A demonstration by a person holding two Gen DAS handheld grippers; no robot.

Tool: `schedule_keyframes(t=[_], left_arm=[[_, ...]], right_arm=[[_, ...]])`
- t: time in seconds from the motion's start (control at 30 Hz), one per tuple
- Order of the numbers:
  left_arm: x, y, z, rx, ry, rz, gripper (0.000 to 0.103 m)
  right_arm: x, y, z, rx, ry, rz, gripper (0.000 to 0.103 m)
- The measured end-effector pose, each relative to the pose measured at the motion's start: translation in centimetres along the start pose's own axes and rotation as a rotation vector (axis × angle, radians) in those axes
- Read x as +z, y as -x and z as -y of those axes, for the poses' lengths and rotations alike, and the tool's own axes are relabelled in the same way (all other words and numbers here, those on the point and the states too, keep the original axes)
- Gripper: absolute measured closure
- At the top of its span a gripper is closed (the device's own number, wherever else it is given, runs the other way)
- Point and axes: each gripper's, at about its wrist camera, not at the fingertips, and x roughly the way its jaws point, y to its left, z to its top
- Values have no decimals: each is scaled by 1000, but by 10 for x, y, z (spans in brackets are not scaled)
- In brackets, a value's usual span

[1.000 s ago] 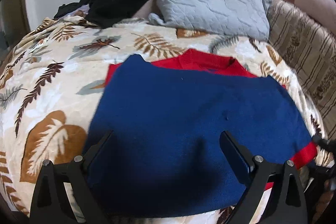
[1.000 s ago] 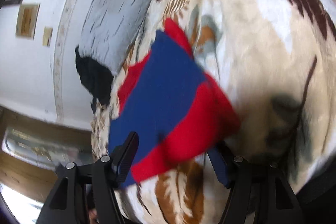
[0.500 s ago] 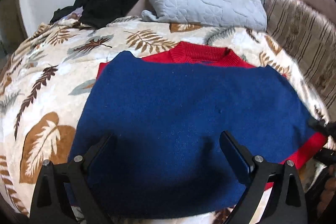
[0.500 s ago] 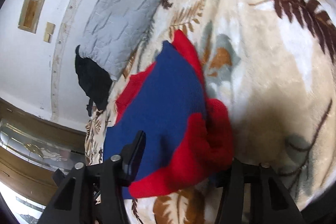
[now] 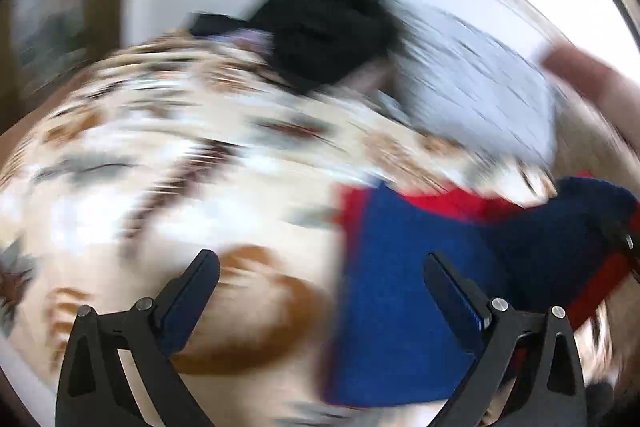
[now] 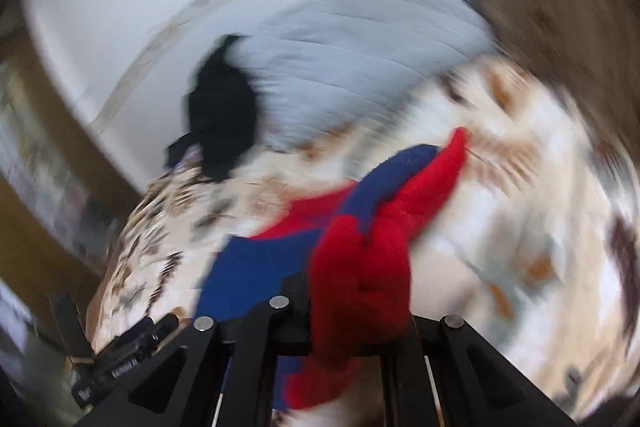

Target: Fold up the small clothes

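Note:
A small blue and red sweater (image 5: 404, 287) lies on a leaf-patterned blanket (image 5: 160, 195). Both views are motion-blurred. My left gripper (image 5: 320, 279) is open and empty, hovering over the sweater's left edge and the blanket. My right gripper (image 6: 352, 291) is shut on the sweater's red edge (image 6: 360, 267) and holds it lifted, so the blue cloth (image 6: 256, 275) bunches up behind it. The right gripper also shows at the right edge of the left wrist view (image 5: 624, 243).
A grey quilted pillow (image 5: 480, 99) and a black garment (image 5: 324, 27) lie at the far side against a white wall. A striped cover (image 6: 560, 7) lies to the right. The left gripper's body (image 6: 120, 351) shows low left in the right wrist view.
My right gripper has closed on the sweater's red edge and lifted it. My left gripper has swung left, off the middle of the sweater. Both cameras are moving fast.

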Motion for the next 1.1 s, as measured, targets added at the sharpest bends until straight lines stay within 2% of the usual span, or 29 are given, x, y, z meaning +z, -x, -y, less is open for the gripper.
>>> schedule_keyframes(t=[0.07, 0.1, 0.17, 0.2, 0.27, 0.3, 0.37, 0.53, 0.6, 0.7, 0.73, 0.83, 0.87, 0.93, 0.97, 1.0, 1.1], left_arm=[[1, -4, -33, 29, 88, -13, 1], [1, -10, -51, 24, 159, -53, 1], [0, -15, -63, -21, 226, -77, 1], [1, -15, -65, -47, 238, -82, 1], [1, -15, -59, -93, 215, -90, 1], [0, -16, -54, -120, 204, -96, 1], [3, -20, -43, -162, 182, -106, 1], [12, -29, -5, -358, 114, -166, 1], [16, -39, 6, -382, 79, -211, 1], [14, -62, 23, -399, 41, -330, 2], [13, -66, 27, -405, 32, -349, 2], [10, -71, 41, -389, -23, -369, 2], [8, -72, 45, -383, -41, -375, 3], [0, -79, 46, -337, -74, -400, 26], [-3, -85, 45, -300, -86, -426, 57], [-8, -94, 38, -298, -52, -468, 64], [-11, -102, 18, -317, 56, -477, 62]], right_arm=[[-8, -21, -54, 52, 121, -22, 92], [-19, -38, -82, 76, 187, -55, 92], [-50, -72, -119, 90, 299, -136, 92], [-71, -95, -130, 92, 336, -206, 92], [-100, -127, -131, 109, 323, -325, 92], [-109, -132, -128, 114, 300, -345, 93], [-106, -126, -125, 112, 278, -314, 93], [-91, -117, -124, 148, 264, -290, 89], [-97, -122, -126, 154, 259, -297, 88], [-107, -122, -131, 187, 258, -283, 76], [-109, -119, -130, 200, 260, -278, 69], [-117, -106, -131, 251, 262, -261, 34], [-120, -101, -131, 259, 273, -249, 34], [-124, -94, -130, 271, 267, -241, 34], [-125, -90, -127, 277, 253, -240, 34], [-126, -84, -125, 286, 241, -239, 34], [-124, -66, -115, 294, 236, -222, 34]])
